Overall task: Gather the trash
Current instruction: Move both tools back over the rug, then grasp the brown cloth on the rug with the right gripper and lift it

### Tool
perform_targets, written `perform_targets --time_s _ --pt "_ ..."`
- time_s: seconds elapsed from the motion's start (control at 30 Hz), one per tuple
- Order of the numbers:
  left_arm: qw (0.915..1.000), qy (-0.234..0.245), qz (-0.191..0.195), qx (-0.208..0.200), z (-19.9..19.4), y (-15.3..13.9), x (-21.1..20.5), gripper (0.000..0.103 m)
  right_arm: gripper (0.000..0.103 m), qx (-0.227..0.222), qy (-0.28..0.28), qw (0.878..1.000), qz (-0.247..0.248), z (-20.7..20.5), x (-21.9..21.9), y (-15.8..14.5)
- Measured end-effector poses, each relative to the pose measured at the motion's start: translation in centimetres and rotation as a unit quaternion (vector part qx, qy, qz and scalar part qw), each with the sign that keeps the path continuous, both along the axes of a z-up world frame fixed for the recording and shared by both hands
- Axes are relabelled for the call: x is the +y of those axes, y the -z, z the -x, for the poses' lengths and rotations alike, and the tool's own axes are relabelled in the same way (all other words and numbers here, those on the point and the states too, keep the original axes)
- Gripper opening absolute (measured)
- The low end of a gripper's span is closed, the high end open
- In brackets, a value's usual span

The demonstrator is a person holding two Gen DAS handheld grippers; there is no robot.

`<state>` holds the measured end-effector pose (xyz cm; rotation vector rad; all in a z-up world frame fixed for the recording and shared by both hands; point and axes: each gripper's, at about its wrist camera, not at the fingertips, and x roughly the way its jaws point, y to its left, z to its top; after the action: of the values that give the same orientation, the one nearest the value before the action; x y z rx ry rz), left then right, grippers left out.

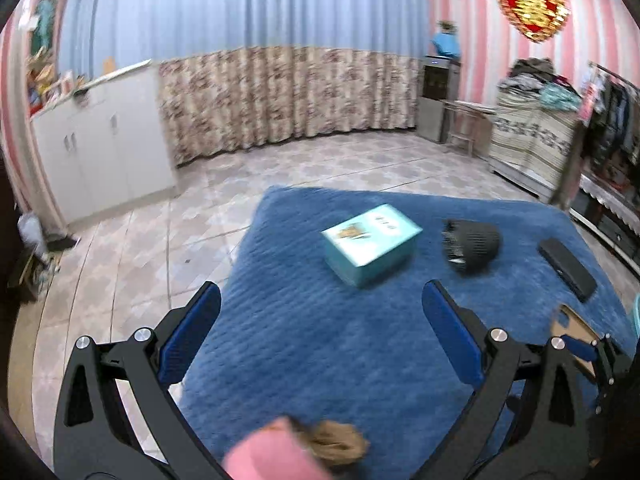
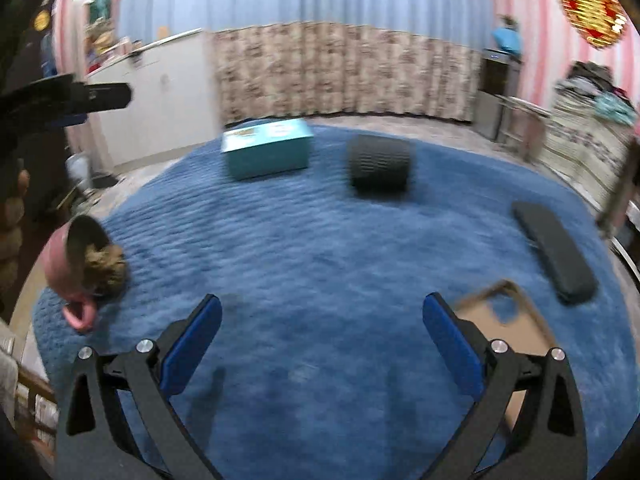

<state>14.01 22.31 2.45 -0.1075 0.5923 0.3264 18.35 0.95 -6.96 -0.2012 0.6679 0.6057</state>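
A pink cup lies on its side at the left of the blue-covered table, with a crumpled brown wad at its mouth. In the left wrist view the same cup and wad sit just below my open left gripper, which holds nothing. A black mesh basket lies tipped over at the far middle. A flat brown cardboard piece with a cut-out lies beside the right finger of my open, empty right gripper.
A teal box stands at the far left of the table, and a long black case lies at the right. Beyond the table are tiled floor, white cabinets, curtains and a clothes rack.
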Motion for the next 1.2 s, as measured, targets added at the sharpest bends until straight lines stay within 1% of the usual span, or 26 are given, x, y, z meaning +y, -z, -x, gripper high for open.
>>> perform_targets --time_s 0.1,0.13,0.23,0.3,0.47,0.53,0.67,0.73,0.8,0.83,0.87,0.93,1.0,1.1,1.2 --pt "0.9996 -0.015 0.024 0.006 0.7 0.6 3.0 0.097 0.097 0.000 -0.036 0.999 -0.006 0.9 2.4 -0.3" --pt "0.9993 -0.017 0.031 0.007 0.8 0.8 3.7 0.097 0.093 0.000 -0.048 0.999 -0.006 1.1 3.3 -0.5" --pt "0.9992 -0.021 0.035 0.007 1.4 1.4 4.5 0.097 0.080 0.015 -0.086 0.996 -0.001 1.6 5.2 -0.5" --pt "0.9991 -0.021 0.038 0.004 1.6 1.5 5.0 0.097 0.077 0.017 -0.104 0.994 0.004 1.9 6.4 -0.3" --pt "0.9987 -0.019 0.047 0.002 2.2 2.1 5.1 0.097 0.075 0.017 -0.150 0.988 0.021 3.7 8.8 -0.2" --pt "0.9985 -0.020 0.051 0.004 2.4 2.3 5.4 0.097 0.072 0.015 -0.163 0.986 0.032 4.1 9.5 -0.1" --pt "0.9977 -0.029 0.061 0.005 3.1 2.8 6.3 0.097 0.070 0.015 -0.185 0.982 0.039 4.1 10.7 -0.1" --pt "0.9977 -0.033 0.059 0.006 3.4 2.8 6.7 0.097 0.070 0.014 -0.197 0.979 0.043 3.9 11.3 0.0" --pt "0.9976 -0.037 0.059 0.006 3.6 2.9 6.9 0.097 0.069 0.014 -0.192 0.980 0.049 3.5 11.6 0.3" --pt "0.9974 -0.039 0.061 0.006 3.7 2.9 7.1 0.097 0.065 0.017 -0.173 0.983 0.056 2.7 11.6 0.7" --pt "0.9972 -0.040 0.062 0.006 3.8 3.0 7.2 0.097 0.063 0.021 -0.161 0.985 0.059 2.2 11.6 0.9" --pt "0.9971 -0.042 0.063 0.006 3.9 3.1 7.4 0.097 0.061 0.024 -0.122 0.989 0.077 0.8 11.2 1.5" --pt "0.9971 -0.042 0.063 0.008 3.8 3.1 7.4 0.097 0.061 0.024 -0.103 0.991 0.085 0.1 10.4 1.7" --pt "0.9974 -0.040 0.058 0.009 3.7 3.1 7.2 0.097 0.061 0.030 -0.094 0.993 0.070 -0.3 9.2 1.3" --pt "0.9975 -0.040 0.058 0.010 3.6 3.1 7.0 0.097 0.061 0.030 -0.091 0.994 0.043 0.1 8.0 0.5"
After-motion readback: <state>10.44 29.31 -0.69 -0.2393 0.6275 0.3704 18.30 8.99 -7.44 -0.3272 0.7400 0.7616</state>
